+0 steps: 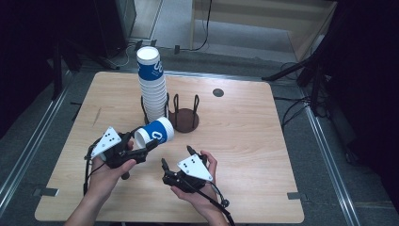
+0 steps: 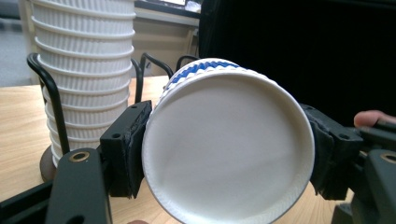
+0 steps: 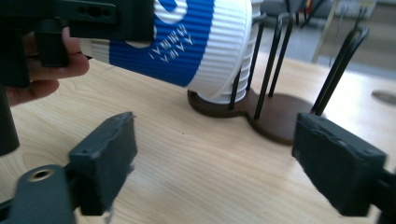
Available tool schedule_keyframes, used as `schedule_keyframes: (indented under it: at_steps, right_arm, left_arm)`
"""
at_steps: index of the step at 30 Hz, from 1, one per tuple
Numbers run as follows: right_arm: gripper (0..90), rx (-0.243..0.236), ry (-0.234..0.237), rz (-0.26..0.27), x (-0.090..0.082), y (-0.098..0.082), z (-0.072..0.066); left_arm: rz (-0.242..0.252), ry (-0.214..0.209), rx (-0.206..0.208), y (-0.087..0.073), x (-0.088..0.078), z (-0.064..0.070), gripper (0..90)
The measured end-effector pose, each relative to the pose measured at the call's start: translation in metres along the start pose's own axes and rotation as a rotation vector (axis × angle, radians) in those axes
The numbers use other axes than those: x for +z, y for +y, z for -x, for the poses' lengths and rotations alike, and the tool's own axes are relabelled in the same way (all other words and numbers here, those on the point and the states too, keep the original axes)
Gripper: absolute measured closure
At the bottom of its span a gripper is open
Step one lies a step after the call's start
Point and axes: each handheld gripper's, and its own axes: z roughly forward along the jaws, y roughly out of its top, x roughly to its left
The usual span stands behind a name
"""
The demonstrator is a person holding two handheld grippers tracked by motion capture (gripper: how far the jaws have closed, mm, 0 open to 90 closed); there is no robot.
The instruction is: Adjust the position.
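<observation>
- Left gripper (image 1: 148, 145) clamped on blue-and-white ribbed paper cup (image 1: 155, 134), sideways above wooden desk (image 1: 244, 141)
- Right gripper (image 1: 176, 157) open, empty
- Tall cup stack (image 1: 153, 89) in black wire holder (image 1: 184, 117); second slot probably waiting

The blue-and-white paper cup (image 3: 177, 42) carries white print on its blue band: part of a large rounded logo and lines of small lettering, too blurred and cropped to read. No other text is legible.
</observation>
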Motion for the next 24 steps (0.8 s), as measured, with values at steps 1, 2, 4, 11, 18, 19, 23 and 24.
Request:
schedule_keyframes:
  at_steps: [1, 2, 4, 11, 18, 19, 23, 24]
  right_arm:
    - [11.0, 0.028, -0.003, -0.008, 0.001, 0.000, 0.000]
    - [6.4, 0.106, 0.001, -0.019, 0.003, 0.000, 0.001]
    - [4.0, 0.200, 0.010, -0.019, 0.004, 0.000, 0.004]
    - [0.0, 0.452, 0.018, 0.029, 0.004, 0.002, 0.017]
    - [0.0, 0.563, 0.034, 0.065, 0.003, 0.008, 0.015]
    - [0.0, 0.588, 0.040, 0.068, 0.003, 0.008, 0.015]
    - [0.0, 0.719, 0.070, 0.074, 0.005, 0.009, 0.018]
    - [0.0, 0.742, 0.074, 0.077, 0.006, 0.009, 0.018]
  left_arm:
    - [0.005, 0.000, 0.002, 0.000, 0.000, 0.000, 27.3]
    - [0.021, 0.004, 0.004, -0.001, 0.000, -0.001, 27.2]
    - [0.032, 0.006, 0.003, -0.002, 0.000, -0.001, 27.2]
    - [0.043, 0.006, -0.005, -0.003, 0.001, -0.001, 27.2]
    - [0.047, 0.002, 0.004, -0.006, 0.003, 0.002, 27.2]
    - [0.046, 0.001, 0.007, -0.006, 0.003, 0.002, 27.2]
    - [0.050, -0.002, 0.016, -0.007, 0.005, 0.004, 27.2]
    - [0.050, -0.002, 0.016, -0.007, 0.005, 0.004, 27.2]
